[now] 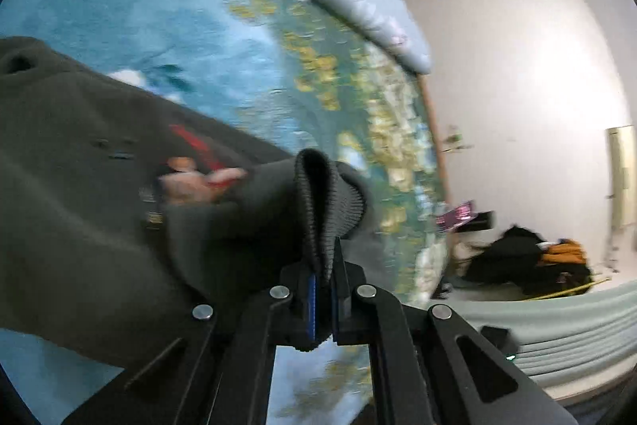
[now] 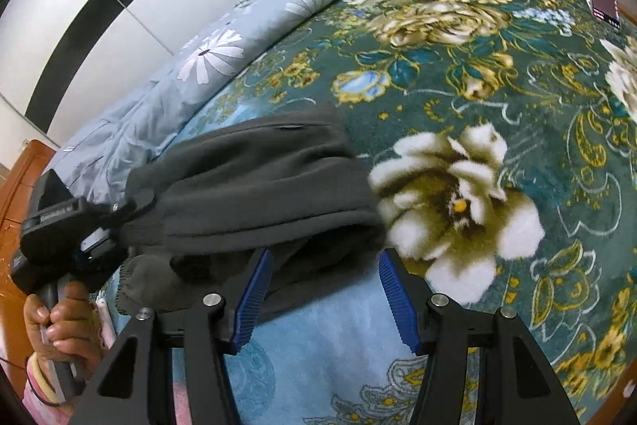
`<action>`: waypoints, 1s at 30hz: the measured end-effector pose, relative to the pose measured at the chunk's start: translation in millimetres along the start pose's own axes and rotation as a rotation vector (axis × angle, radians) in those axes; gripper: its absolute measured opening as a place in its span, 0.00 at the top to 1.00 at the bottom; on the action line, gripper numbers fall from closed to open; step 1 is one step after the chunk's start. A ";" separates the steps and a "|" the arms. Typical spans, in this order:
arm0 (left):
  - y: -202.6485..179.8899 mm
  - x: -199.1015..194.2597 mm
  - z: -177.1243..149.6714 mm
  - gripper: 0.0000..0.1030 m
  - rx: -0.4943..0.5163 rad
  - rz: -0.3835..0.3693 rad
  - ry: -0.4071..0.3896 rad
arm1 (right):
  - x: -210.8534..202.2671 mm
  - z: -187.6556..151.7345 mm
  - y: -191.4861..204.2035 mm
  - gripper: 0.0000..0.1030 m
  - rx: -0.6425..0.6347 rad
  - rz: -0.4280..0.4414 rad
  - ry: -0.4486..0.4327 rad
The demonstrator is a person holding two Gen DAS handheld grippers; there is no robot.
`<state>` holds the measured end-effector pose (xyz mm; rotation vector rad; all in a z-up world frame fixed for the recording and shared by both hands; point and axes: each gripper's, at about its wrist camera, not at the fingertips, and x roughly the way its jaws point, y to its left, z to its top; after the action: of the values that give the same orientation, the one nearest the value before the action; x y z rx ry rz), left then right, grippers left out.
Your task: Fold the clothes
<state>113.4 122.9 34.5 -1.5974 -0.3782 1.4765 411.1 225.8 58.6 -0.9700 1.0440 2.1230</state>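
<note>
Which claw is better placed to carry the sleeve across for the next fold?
Left. The left claw is already shut on the ribbed cuff of the dark sweatshirt. The right claw stands open with only loose fabric between its pads, gripping nothing.

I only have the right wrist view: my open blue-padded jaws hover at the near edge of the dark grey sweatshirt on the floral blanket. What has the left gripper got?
Observer: The left gripper is shut on the sweatshirt's ribbed knit cuff, which stands up between its blue pads.
Operator: Is there any print on the garment? I see plain grey.
Observer: Yes, the left wrist view shows a red and pink graphic on the dark grey sweatshirt, blurred.
Operator: What lies beyond the bed on that side?
Observer: A heap of dark and orange clothes by the white wall.
</note>
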 end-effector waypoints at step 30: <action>81.4 29.0 -1.0 0.90 -0.218 0.075 0.155 | 93.9 17.3 24.5 0.41 -0.003 0.021 0.113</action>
<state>93.6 99.2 -46.2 -1.9047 -0.4049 1.3927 333.4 243.6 0.8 -1.0959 1.1096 2.1077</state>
